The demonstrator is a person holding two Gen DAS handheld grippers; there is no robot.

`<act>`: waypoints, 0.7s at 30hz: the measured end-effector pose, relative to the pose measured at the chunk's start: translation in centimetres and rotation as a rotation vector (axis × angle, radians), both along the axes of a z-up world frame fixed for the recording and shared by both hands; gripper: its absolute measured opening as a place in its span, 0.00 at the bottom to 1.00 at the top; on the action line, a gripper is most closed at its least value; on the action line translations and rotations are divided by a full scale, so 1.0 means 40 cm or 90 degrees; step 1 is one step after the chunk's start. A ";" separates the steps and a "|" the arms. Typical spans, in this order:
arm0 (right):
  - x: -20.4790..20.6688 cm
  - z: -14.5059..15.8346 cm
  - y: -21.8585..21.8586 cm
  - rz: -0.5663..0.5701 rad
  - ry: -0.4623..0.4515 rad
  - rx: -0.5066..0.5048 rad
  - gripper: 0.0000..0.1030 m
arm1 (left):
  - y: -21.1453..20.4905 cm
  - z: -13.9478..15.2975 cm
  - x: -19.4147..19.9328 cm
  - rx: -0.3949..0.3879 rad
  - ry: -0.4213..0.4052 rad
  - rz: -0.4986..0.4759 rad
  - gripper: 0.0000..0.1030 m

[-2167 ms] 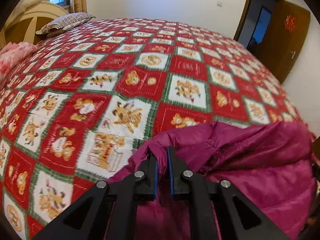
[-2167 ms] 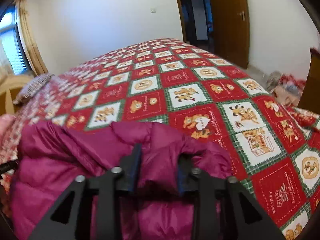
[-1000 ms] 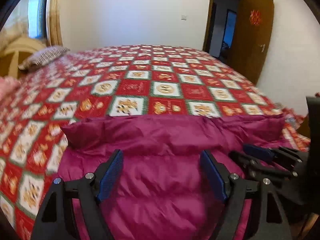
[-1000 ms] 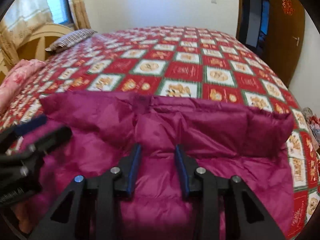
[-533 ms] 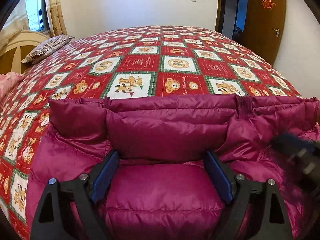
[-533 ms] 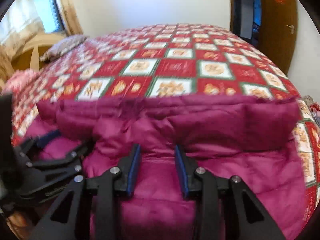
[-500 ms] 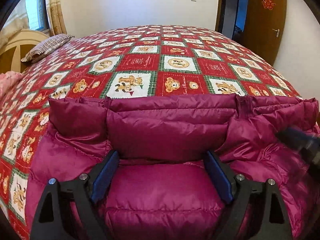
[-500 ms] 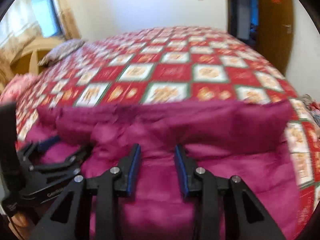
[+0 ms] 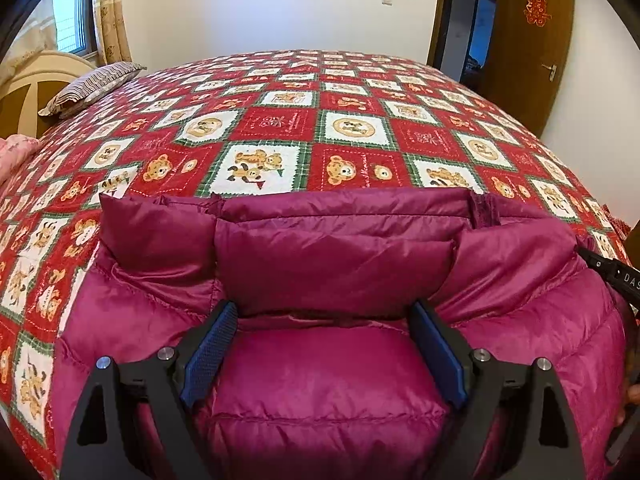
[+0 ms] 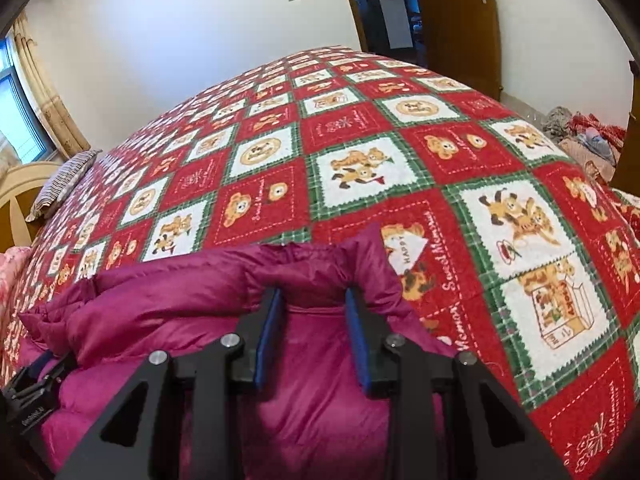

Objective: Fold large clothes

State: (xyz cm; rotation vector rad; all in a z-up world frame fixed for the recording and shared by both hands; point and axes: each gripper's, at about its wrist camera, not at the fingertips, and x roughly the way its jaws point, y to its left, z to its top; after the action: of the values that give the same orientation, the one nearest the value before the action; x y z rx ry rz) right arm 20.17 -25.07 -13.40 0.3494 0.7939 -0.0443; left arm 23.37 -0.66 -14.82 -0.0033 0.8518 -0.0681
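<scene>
**A:** Where is your jacket [image 9: 336, 264] lying?

**B:** You have the magenta padded jacket on the near edge of the bed, spread over the red, white and green bear-print quilt [image 9: 276, 128]. Its far edge is a puffed-up roll running left to right, and the quilt beyond it is bare up to the striped pillow [image 9: 94, 86] at the far left, by the cream headboard [image 9: 24, 96].

**A:** And your left claw?

**B:** Your left gripper [image 9: 324, 320] stands spread wide. A broad quilted panel of the jacket lies between its blue pads [image 9: 210, 354], but the pads sit out at the sides and clamp nothing.

**A:** The right one?

**B:** Your right gripper [image 10: 314, 304] is at the jacket's right end, with the quilt just to its right. Its jaws are much narrower and closing, and a bunched fold of the jacket fills the gap between them, the fabric swelling over the tips. In the left wrist view you see only a bit of its black body at the right edge [image 9: 612, 274].

**A:** Anything else near you?

**B:** A brown door [image 9: 528, 44] stands open at the far right, and a heap of clothes [image 10: 588, 136] lies on the floor past the bed's right side.
</scene>
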 end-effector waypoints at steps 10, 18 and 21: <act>-0.001 -0.007 -0.011 -0.005 -0.010 0.010 0.33 | 0.143 0.092 0.049 0.061 -0.034 0.112 0.86; -0.002 -0.006 -0.010 -0.006 -0.011 0.010 0.33 | 0.209 -0.033 0.109 0.007 0.035 0.155 0.93; -0.001 -0.006 -0.009 -0.007 -0.010 0.007 0.33 | 0.200 -0.035 0.107 0.017 0.034 0.159 0.94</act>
State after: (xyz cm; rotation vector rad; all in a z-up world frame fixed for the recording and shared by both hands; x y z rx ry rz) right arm 20.12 -25.45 -13.64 0.3643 0.7771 -0.0469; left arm 27.63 7.34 -16.22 -0.0872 0.8999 0.1788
